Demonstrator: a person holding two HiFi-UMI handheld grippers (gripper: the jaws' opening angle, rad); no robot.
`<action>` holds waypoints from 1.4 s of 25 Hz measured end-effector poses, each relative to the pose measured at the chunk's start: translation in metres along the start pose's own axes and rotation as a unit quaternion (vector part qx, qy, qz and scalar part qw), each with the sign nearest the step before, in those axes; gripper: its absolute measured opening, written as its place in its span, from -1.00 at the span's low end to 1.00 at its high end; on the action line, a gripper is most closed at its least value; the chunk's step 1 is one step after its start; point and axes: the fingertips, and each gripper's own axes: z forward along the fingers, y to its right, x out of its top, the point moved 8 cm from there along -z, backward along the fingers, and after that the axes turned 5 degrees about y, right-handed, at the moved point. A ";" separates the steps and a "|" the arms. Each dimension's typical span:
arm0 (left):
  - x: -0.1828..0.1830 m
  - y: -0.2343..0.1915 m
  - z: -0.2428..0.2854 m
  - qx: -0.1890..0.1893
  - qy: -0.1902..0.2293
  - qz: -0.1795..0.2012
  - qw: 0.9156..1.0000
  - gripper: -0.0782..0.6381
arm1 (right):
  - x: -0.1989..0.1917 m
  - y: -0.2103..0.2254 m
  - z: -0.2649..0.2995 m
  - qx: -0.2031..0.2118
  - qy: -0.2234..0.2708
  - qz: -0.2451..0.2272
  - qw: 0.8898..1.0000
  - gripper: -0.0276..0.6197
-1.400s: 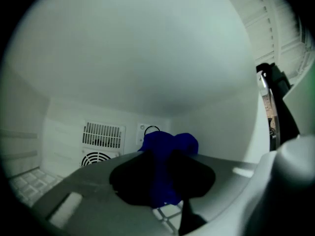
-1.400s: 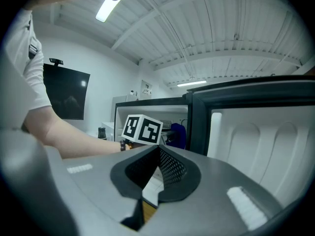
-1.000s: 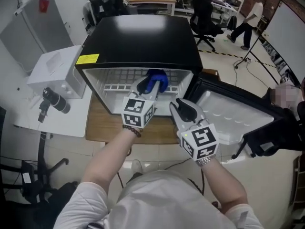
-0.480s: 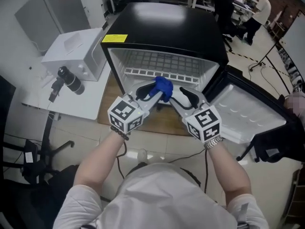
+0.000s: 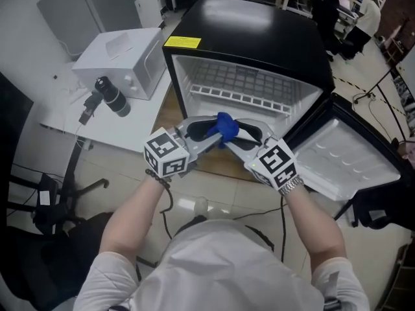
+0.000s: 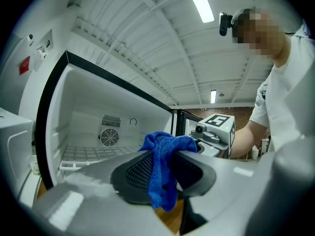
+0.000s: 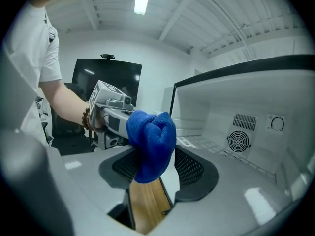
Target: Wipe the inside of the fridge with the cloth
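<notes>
White on the far left: we saw a box [image 5: 120, 60] on a pale table [image 5: 71, 128], with a camera [image 5: 110, 98] beside it. Next came the fridge [image 5: 259, 31], black outside and white within, standing open toward us. A wire shelf [image 5: 243, 86] ran across its inside, and a round fan grille [image 6: 109, 136] showed on its back wall. The cloth [image 5: 225, 127] was bright blue, thick and fuzzy, bunched into a rumpled wad with one end drooping. It hung in the air just outside the fridge mouth, apart from the shelf and walls. The door [image 5: 350, 164] stood swung wide to the right, its white inner side showing.

Our left gripper [image 5: 211, 133] reached in from the left. Its jaws had just eased a little wider, yet they stood close together and pinched the cloth near their tips, so the wad bulged above them and the loose end dangled below. Our right gripper [image 5: 240, 136] met it from the other side, its tips near the left ones. Its jaws had just sprung to their widest and stood well apart with the cloth between them. We could not tell whether either pad brushed the cloth, but neither pressed on it.
</notes>
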 end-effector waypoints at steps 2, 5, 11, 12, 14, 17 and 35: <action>-0.003 -0.004 -0.005 0.006 -0.004 -0.005 1.000 -0.46 | -0.001 -0.006 0.008 0.004 0.005 -0.001 1.000 -0.36; -0.009 -0.011 -0.013 0.027 -0.013 -0.004 1.000 -0.46 | -0.008 -0.012 0.022 -0.004 0.010 0.003 1.000 -0.61; -0.027 -0.028 -0.032 0.081 -0.040 0.002 0.996 -0.38 | -0.025 -0.019 0.051 -0.027 0.003 0.016 1.000 -0.72; -0.029 -0.031 -0.035 0.088 -0.043 0.003 0.995 -0.38 | -0.027 -0.019 0.057 -0.030 0.002 0.016 0.999 -0.72; -0.033 -0.037 -0.042 0.102 -0.048 0.005 0.994 -0.36 | -0.031 -0.019 0.067 -0.038 0.001 0.012 0.999 -0.73; -0.038 -0.049 -0.053 0.121 -0.053 0.007 0.991 -0.34 | -0.038 -0.018 0.083 -0.048 -0.004 0.006 0.999 -0.74; -0.062 -0.113 -0.084 0.252 -0.077 0.031 0.964 -0.29 | -0.089 -0.003 0.163 -0.102 -0.049 0.007 0.994 -0.74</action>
